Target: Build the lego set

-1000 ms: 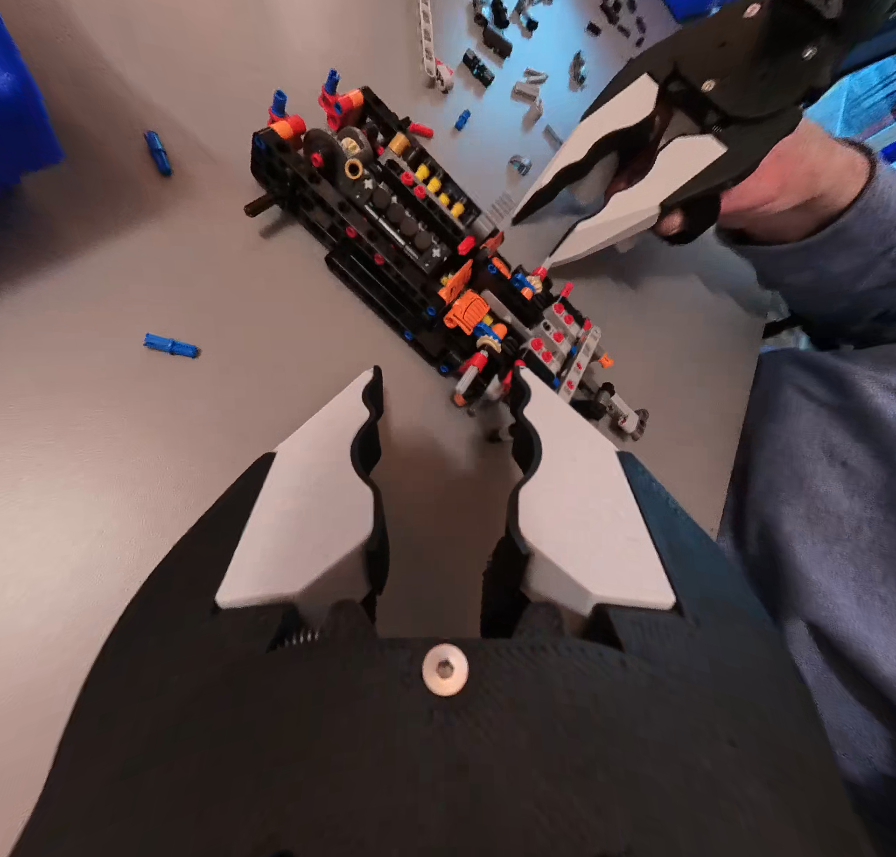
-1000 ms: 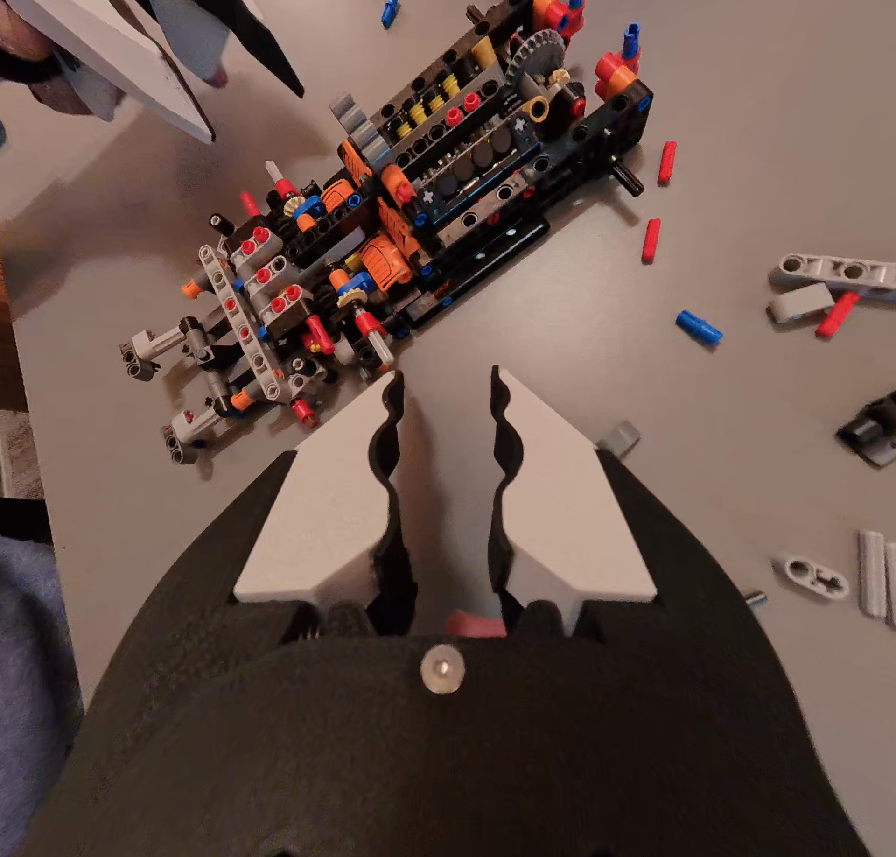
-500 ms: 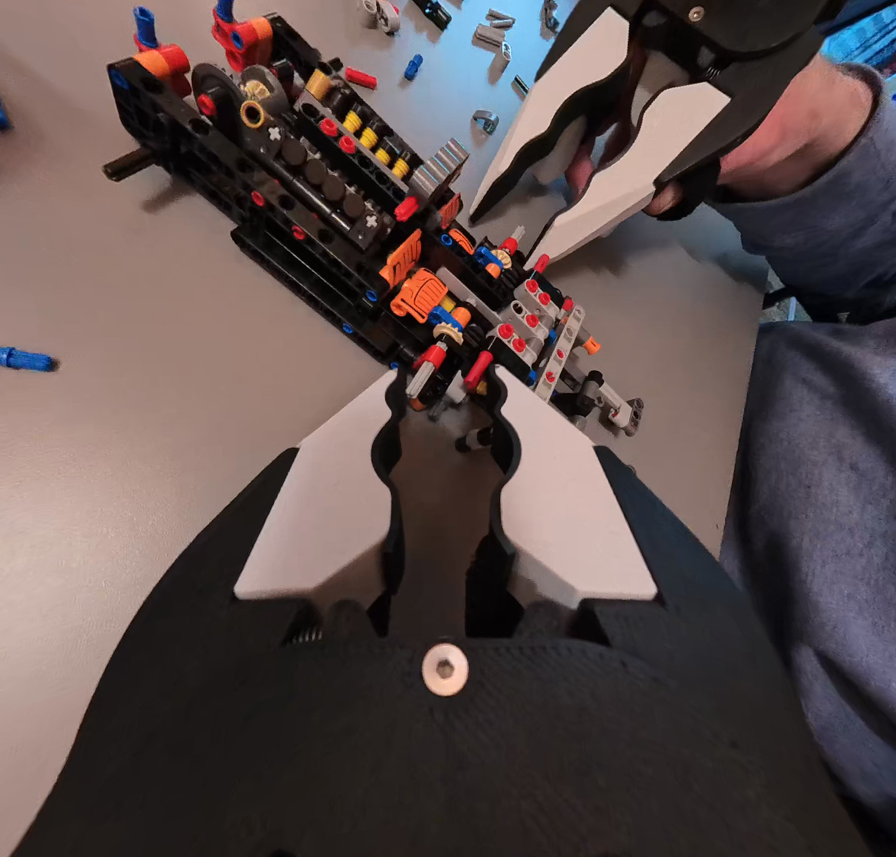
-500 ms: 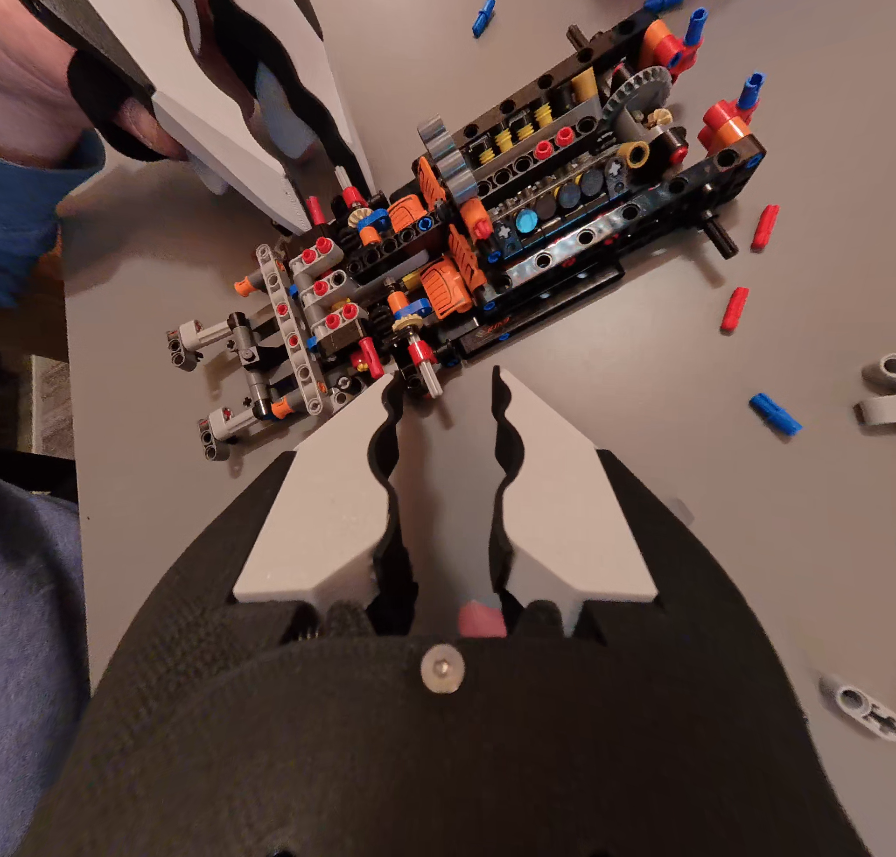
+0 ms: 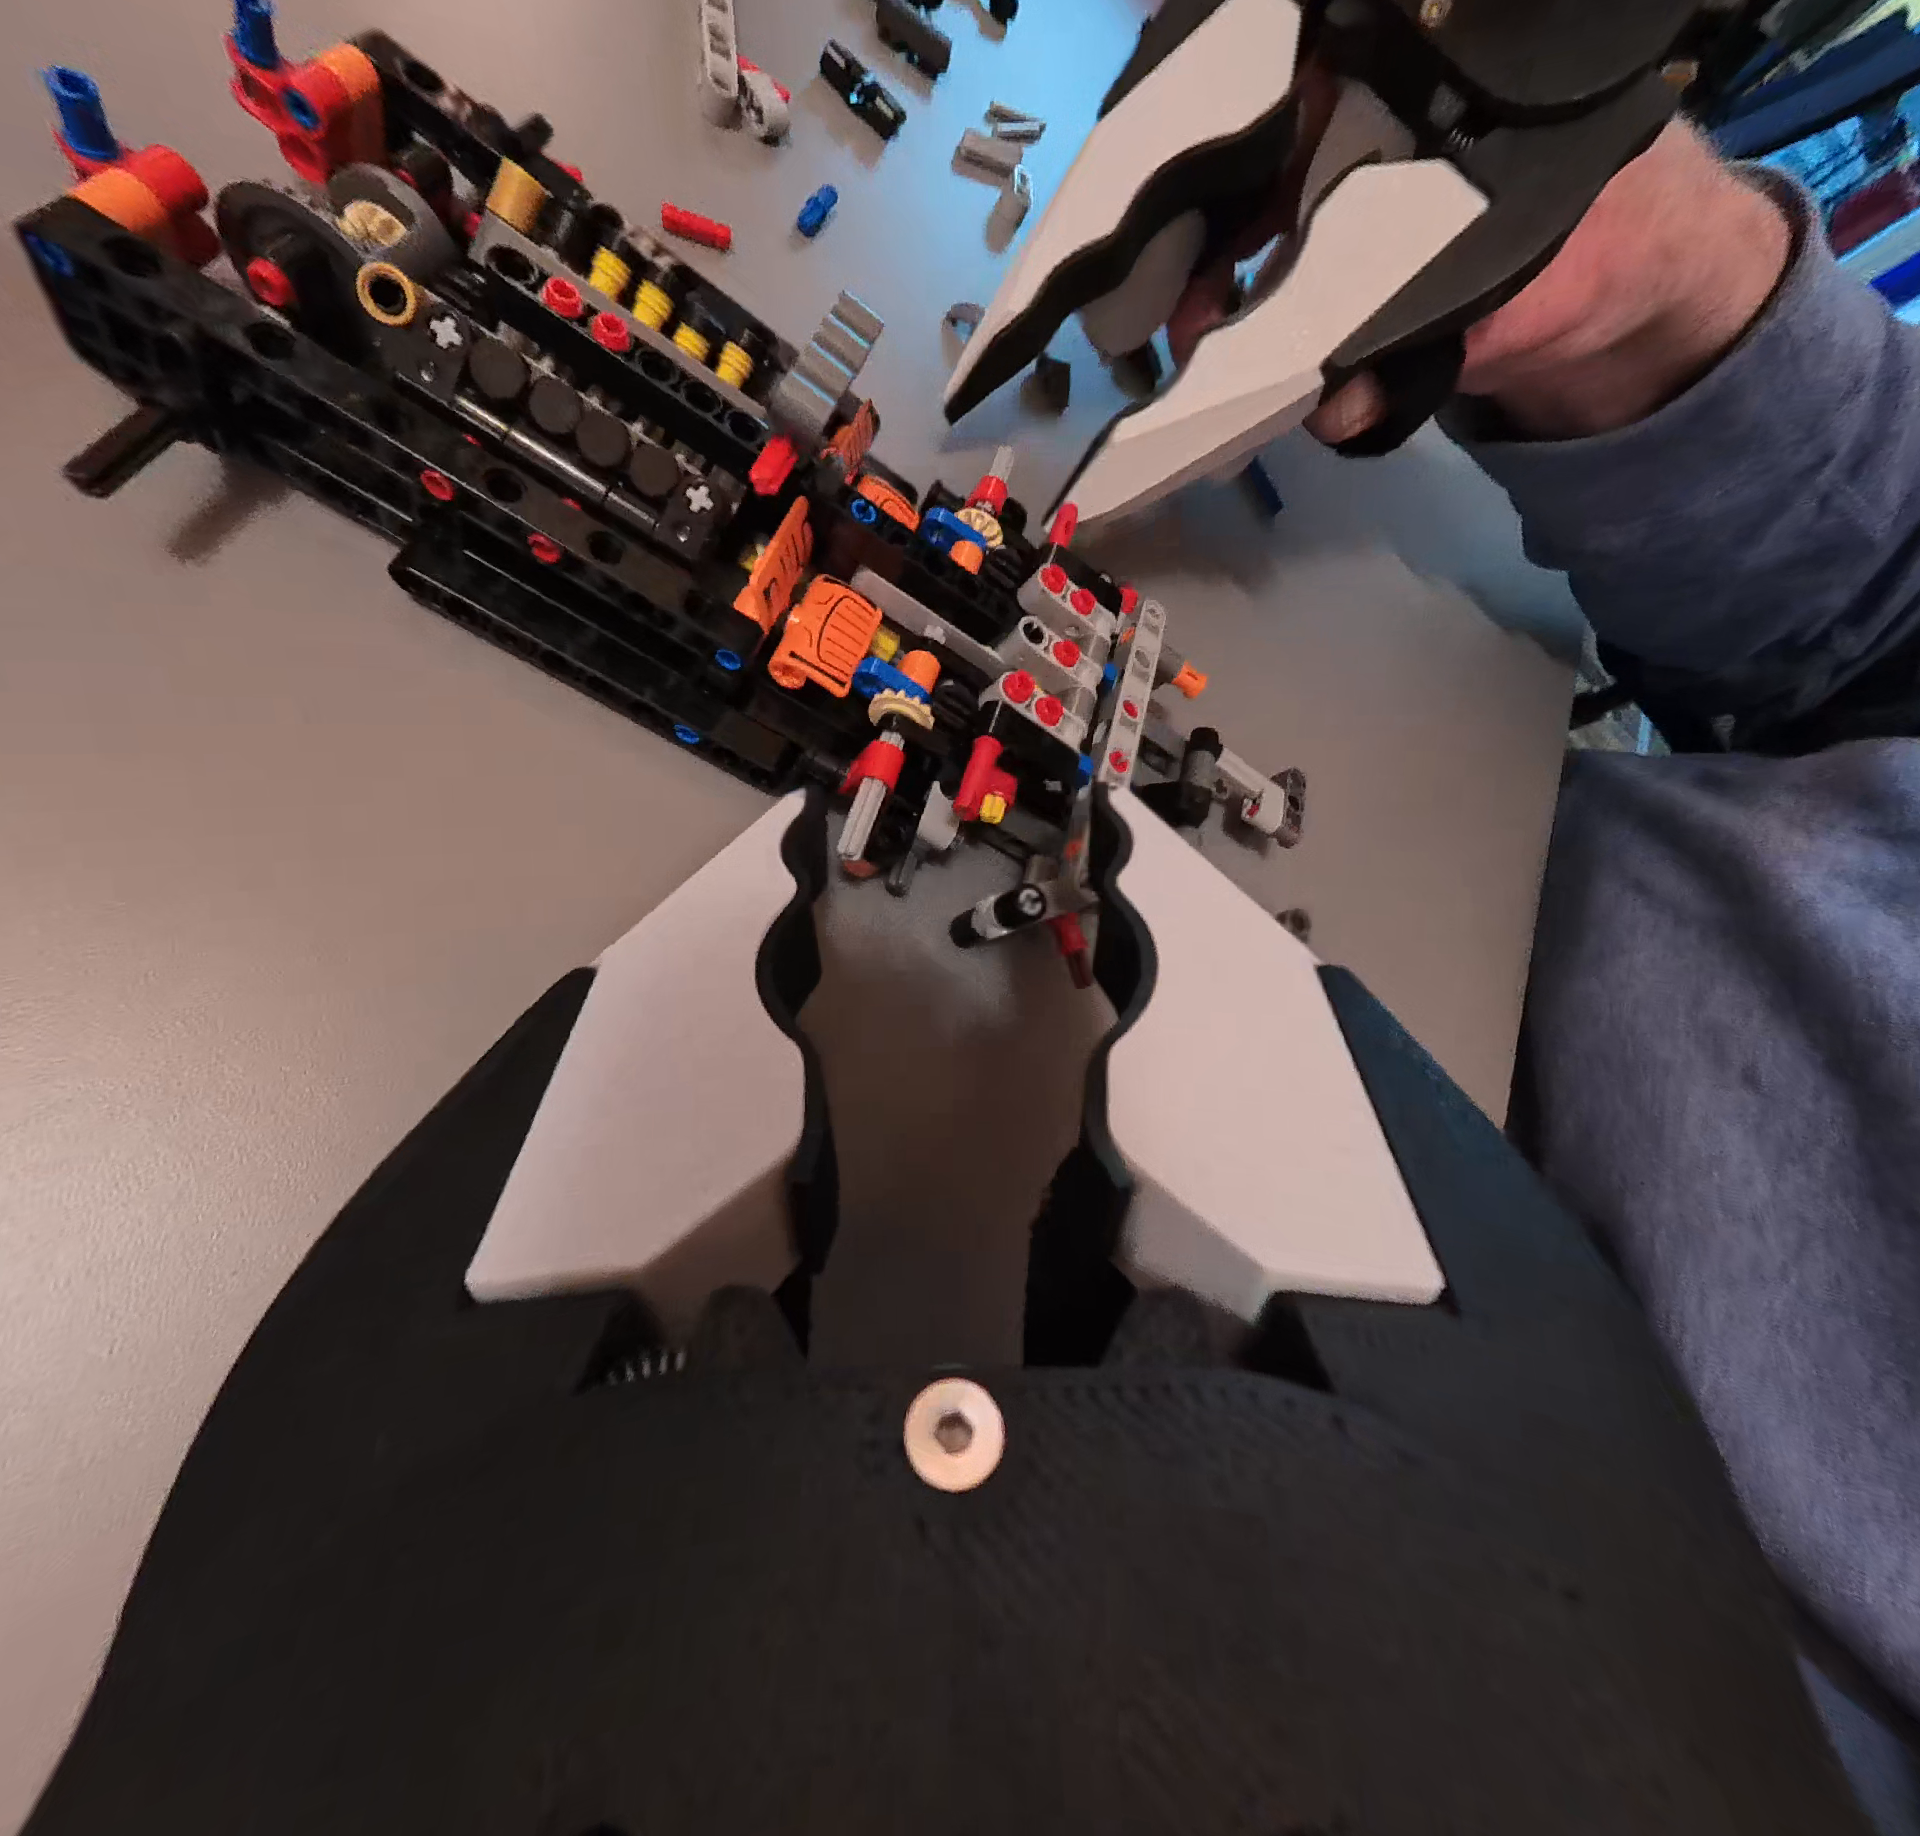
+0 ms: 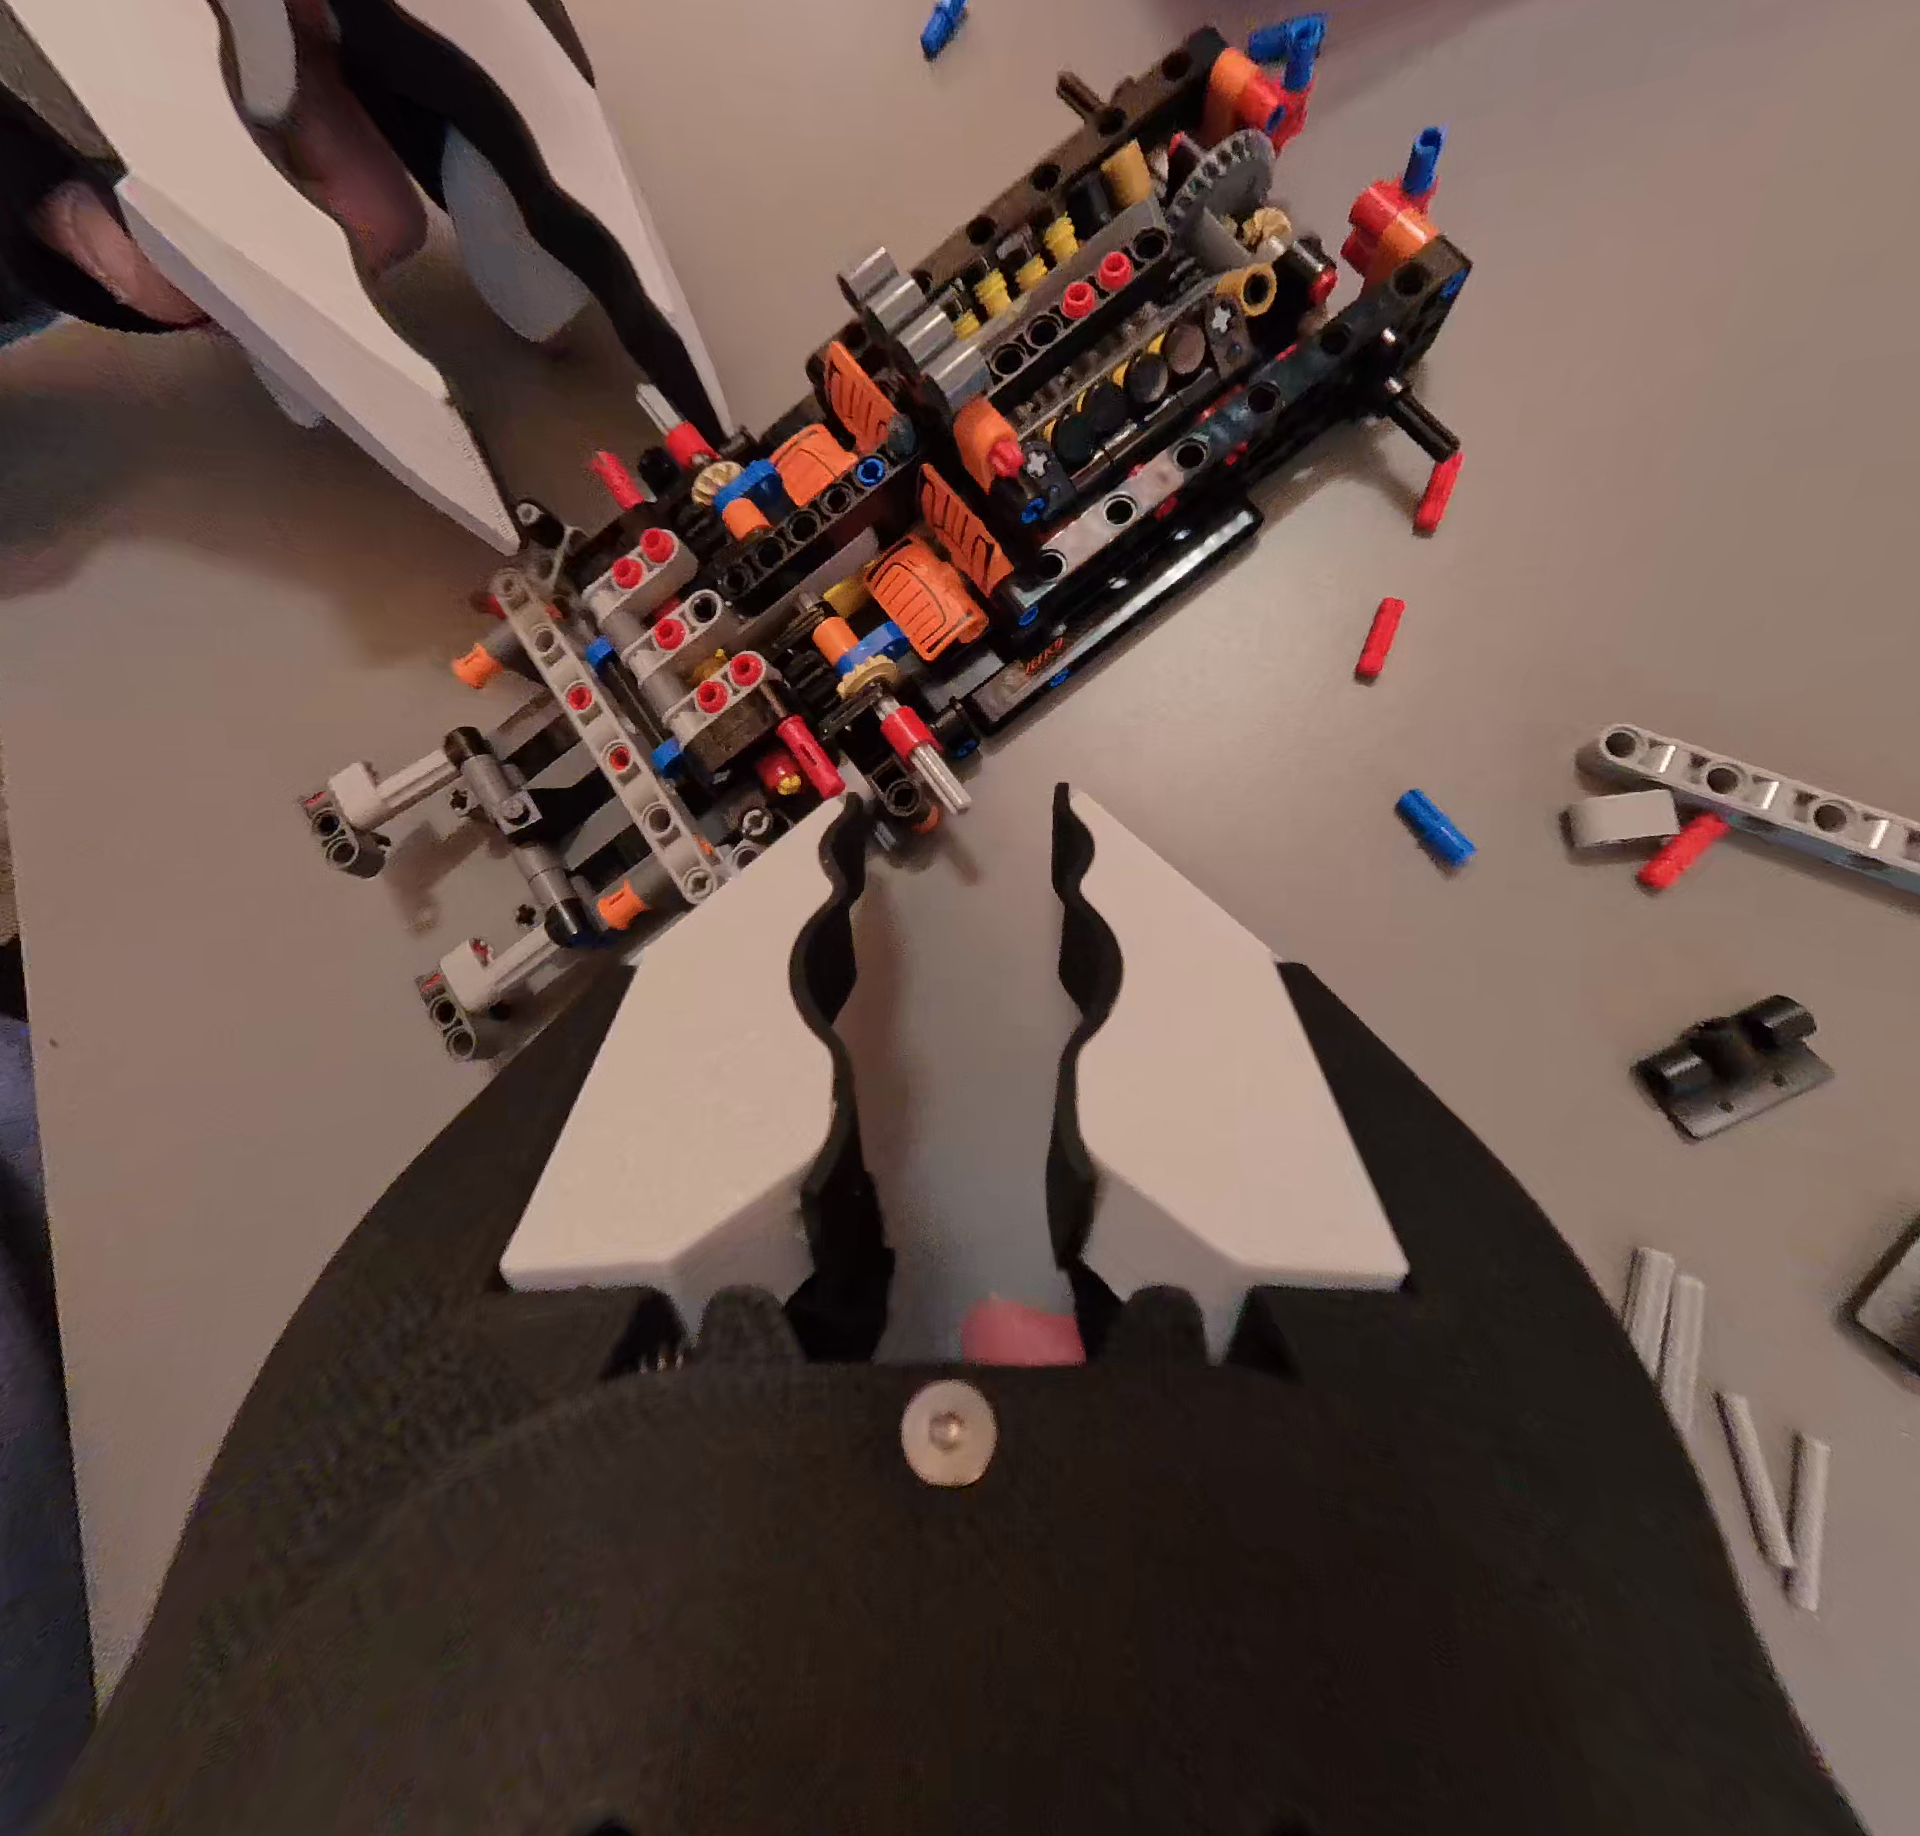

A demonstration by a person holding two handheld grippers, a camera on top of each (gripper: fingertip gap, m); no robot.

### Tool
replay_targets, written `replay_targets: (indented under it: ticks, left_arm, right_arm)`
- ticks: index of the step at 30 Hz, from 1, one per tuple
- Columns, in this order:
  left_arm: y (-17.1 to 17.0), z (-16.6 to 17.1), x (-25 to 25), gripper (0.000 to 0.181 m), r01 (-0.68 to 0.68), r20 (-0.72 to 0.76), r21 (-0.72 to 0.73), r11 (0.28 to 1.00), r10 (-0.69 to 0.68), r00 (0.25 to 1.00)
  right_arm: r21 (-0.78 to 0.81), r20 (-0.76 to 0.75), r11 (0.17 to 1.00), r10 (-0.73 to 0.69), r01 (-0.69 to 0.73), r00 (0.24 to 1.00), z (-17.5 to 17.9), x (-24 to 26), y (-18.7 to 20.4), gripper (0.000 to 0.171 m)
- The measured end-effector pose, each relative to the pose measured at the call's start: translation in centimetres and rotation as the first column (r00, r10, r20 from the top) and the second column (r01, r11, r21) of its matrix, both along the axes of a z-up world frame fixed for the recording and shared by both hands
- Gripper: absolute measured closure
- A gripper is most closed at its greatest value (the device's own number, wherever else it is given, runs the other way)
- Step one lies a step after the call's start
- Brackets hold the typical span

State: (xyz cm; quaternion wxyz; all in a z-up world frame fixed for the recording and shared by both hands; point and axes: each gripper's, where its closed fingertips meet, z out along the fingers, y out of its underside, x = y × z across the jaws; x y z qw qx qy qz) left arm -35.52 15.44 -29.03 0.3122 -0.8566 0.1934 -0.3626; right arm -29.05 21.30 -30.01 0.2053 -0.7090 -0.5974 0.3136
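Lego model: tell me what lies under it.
The lego model rests directly on the grey table. Whatever lies beneath its black beams is covered; only loose red pins show beside it.

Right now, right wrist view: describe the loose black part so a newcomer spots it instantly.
Start at the long lego model lying diagonally mid-table. Go right past the grey holed beam; just below it lies the black part. It is the only black loose piece there, among grey, red and blue ones.

Bare table open between the right tool and the lego model, barred only by loose red and blue pins. Little room at the model's near end, with the left tool straddling its protruding axles. More loose parts scattered beyond.
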Motion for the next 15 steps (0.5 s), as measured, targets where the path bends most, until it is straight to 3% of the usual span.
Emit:
replay_targets:
  ticks: [1, 6, 15]
  left_arm:
    - [0.0, 0.3, -0.1, 0.132, -0.011, 0.014, 0.011, 1.000, 0.011, 1.000]
    - [-0.7, 2.0, -1.7, 0.125, -0.070, -0.023, 0.089, 0.994, 0.073, 0.997]
    - [-1.4, 3.0, -4.5, 0.117, -0.197, -0.087, 0.200, 0.960, 0.218, 0.972]
  right_arm:
    - [0.012, -0.013, 1.000, 0.001, -0.001, 1.000, 0.4, 0.1, -0.1, 0.135]
    - [0.096, -0.032, 0.995, 0.002, 0.001, 0.999, 1.9, 1.0, -0.6, 0.122]
    - [0.133, -0.107, 0.991, 0.002, 0.012, 0.994, 4.2, 3.5, -3.1, 0.119]
